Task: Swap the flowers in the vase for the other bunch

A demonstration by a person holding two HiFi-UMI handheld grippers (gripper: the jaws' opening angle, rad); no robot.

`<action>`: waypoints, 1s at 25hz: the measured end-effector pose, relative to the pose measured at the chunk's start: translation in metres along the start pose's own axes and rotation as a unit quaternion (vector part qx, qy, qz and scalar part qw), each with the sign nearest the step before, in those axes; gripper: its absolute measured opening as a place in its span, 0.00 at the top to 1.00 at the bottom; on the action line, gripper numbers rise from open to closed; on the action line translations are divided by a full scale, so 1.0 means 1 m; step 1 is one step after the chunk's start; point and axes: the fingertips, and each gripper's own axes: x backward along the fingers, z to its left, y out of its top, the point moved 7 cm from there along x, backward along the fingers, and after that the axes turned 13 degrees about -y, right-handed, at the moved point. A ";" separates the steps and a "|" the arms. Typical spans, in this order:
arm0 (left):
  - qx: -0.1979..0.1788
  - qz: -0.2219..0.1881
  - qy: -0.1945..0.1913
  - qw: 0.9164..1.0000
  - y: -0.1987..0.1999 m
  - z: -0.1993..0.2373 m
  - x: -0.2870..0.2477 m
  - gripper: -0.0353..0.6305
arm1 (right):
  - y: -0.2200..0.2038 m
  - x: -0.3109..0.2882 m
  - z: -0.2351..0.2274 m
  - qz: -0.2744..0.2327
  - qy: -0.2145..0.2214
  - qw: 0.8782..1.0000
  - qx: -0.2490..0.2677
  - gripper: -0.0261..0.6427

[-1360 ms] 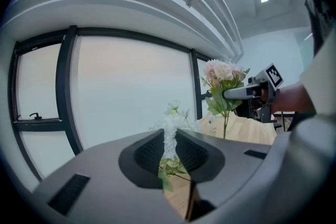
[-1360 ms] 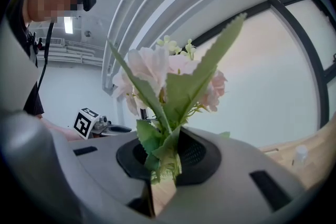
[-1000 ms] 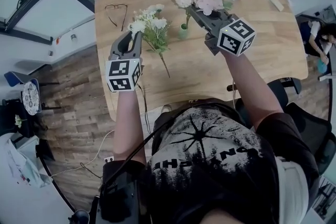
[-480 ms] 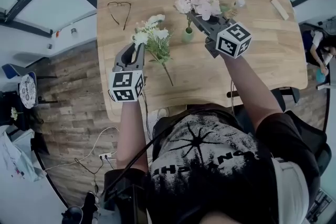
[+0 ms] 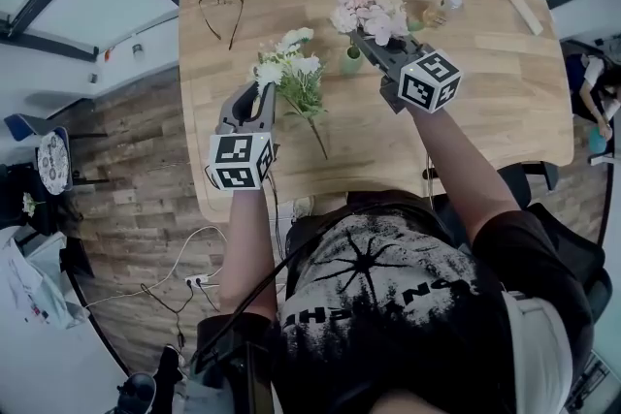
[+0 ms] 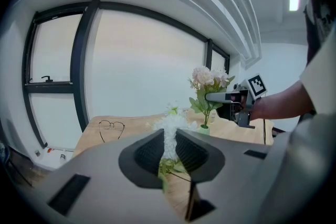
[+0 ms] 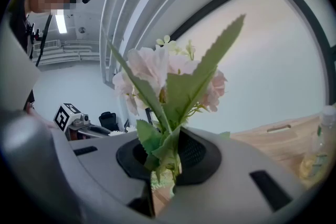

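My right gripper (image 5: 366, 41) is shut on the stems of a pink flower bunch (image 5: 369, 5), held upright above a small green vase (image 5: 351, 62) at the table's middle back. In the left gripper view the pink bunch's (image 6: 210, 79) stem reaches down to the vase (image 6: 204, 129); how deep it goes I cannot tell. In the right gripper view the leaves and stems (image 7: 167, 149) are pinched between the jaws. My left gripper (image 5: 260, 98) is shut on a white flower bunch (image 5: 291, 71), held low over the table left of the vase, its stem end (image 5: 321, 146) trailing toward the person.
A pair of glasses (image 5: 218, 10) lies at the wooden table's (image 5: 485, 111) back left. A small clear bottle (image 5: 439, 12) stands right of the vase, and a pale wooden block (image 5: 527, 13) lies at the back right corner. The table's near edge runs just below both grippers.
Both grippers have sunk. The pink bunch has come down closer onto the green vase, and the white bunch has dropped nearer the tabletop. Neither grip has changed.
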 end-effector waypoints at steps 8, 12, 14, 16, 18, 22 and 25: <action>0.010 0.007 -0.011 1.000 -0.011 -0.007 -0.006 0.83 | -0.019 -0.002 -0.005 0.015 0.001 1.000 -0.006 0.87; 0.012 0.009 -0.010 1.000 -0.012 -0.005 -0.006 0.83 | -0.026 -0.006 -0.007 0.024 0.000 1.000 -0.005 0.87; 0.013 0.010 -0.010 1.000 -0.013 -0.004 -0.006 0.83 | -0.030 -0.006 -0.006 0.025 0.001 1.000 -0.006 0.87; 0.013 0.012 -0.012 1.000 -0.014 -0.004 -0.007 0.83 | -0.031 -0.007 -0.006 0.024 0.002 1.000 -0.008 0.87; 0.013 0.013 -0.014 1.000 -0.015 -0.005 -0.009 0.83 | -0.032 -0.008 -0.006 0.023 0.003 1.000 -0.008 0.87; 0.013 0.013 -0.019 1.000 -0.015 -0.007 -0.012 0.83 | -0.032 -0.009 -0.006 0.023 0.008 1.000 -0.009 0.87; 0.013 0.014 -0.022 1.000 -0.014 -0.008 -0.013 0.83 | -0.032 -0.010 -0.006 0.024 0.006 1.000 -0.015 0.85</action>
